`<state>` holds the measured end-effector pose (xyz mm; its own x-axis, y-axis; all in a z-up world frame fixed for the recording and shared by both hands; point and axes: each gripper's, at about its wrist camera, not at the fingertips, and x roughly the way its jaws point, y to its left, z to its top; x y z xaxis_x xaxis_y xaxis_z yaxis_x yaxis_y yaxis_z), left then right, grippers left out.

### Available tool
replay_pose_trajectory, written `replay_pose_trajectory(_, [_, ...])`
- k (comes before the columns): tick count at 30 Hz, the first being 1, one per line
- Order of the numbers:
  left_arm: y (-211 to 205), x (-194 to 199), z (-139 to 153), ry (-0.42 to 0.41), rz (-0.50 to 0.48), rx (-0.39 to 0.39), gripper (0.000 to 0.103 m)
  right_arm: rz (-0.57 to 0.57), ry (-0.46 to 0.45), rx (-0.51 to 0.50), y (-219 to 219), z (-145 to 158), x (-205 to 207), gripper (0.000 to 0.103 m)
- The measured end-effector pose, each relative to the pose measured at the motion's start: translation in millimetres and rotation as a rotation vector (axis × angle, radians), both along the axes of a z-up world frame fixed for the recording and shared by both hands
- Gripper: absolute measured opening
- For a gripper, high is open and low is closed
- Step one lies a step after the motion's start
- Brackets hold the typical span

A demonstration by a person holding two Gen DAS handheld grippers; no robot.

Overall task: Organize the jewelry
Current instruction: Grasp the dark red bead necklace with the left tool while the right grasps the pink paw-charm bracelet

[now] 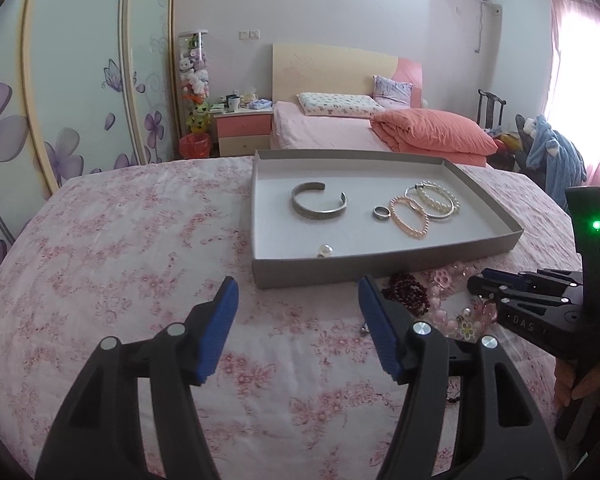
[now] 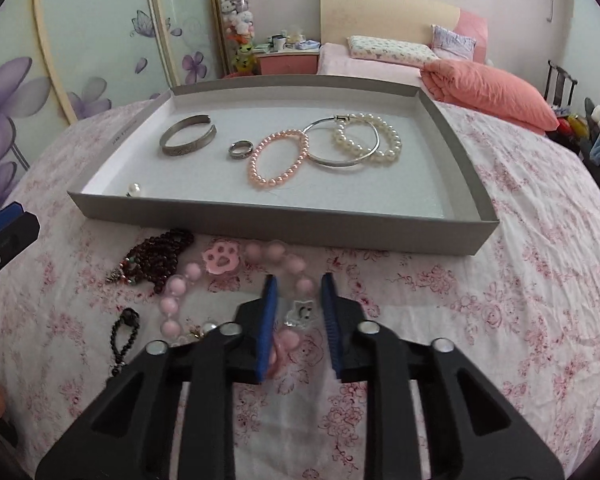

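A floral pink cloth covers the surface [image 2: 520, 280], and on it sits a shallow grey tray [image 2: 284, 222]. Inside the tray lie a silver cuff [image 2: 187, 135], a thin silver bangle [image 2: 342, 142] overlapping a white pearl bracelet [image 2: 370, 140], a pink pearl bracelet [image 2: 278, 158], a small ring [image 2: 241, 149] and a single pearl earring [image 2: 134, 189] near the front wall. In front of the tray, on the cloth, lie a big-bead pink bracelet [image 2: 176, 286] with a paw charm [image 2: 221, 261] and a dark red bead strand [image 2: 160, 258]. The right gripper [image 2: 299, 280] has its fingers narrowed around the pink bracelet's near side, not visibly pressing it. The left gripper [image 1: 296, 286] hangs released over bare cloth.
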<state>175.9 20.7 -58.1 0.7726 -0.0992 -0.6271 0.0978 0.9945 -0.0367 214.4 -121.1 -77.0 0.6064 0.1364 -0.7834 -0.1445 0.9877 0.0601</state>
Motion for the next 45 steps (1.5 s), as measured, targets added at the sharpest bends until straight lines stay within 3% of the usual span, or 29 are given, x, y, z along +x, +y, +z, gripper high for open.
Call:
replay_pose_trajectory(11, [-37, 15, -9, 0.052, -0.112, 0.024, 0.064, -0.188, -0.001, -0.047, -65, 0, -11, 0.018])
replay_pose_trajectory(16, [-69, 35, -23, 0.129, -0.182, 0.044, 0.064, -0.190, -0.001, -0.044, -69, -2, -10, 0.018])
replay_pose_trajectory(20, [-86, 50, -36, 0.170, -0.184, 0.091, 0.064, -0.172, -0.002, -0.053, -65, -2, -7, 0.018])
replay_pose_trajectory(23, [-91, 58, -43, 0.196, -0.183, 0.108, 0.053, -0.171, -0.002, -0.052, -64, -2, -7, 0.018])
replay_pose_trajectory(24, [-92, 59, -45, 0.207, -0.184, 0.110, 0.041, -0.169, -0.002, -0.053, -64, -2, -7, 0.018])
replay_pose_trajectory(27, [-86, 60, -47, 0.212, -0.180, 0.099, 0.018, -0.163, -0.003, -0.054, -61, -1, -6, 0.018])
replay_pose_trajectory(28, [-82, 60, -46, 0.217, -0.176, 0.099, 0.016, -0.157, -0.003, -0.052, -59, -1, -6, 0.018])
replay_pose_trajectory(37, [-16, 50, -44, 0.226, -0.085, 0.051, 0.014, -0.123, -0.001, -0.038, -49, -1, -4, 0.019])
replay_pose_trajectory(45, [-7, 40, -44, 0.217, -0.087, 0.057, 0.020, -0.129, 0.004, -0.032, -51, -1, -7, 0.019])
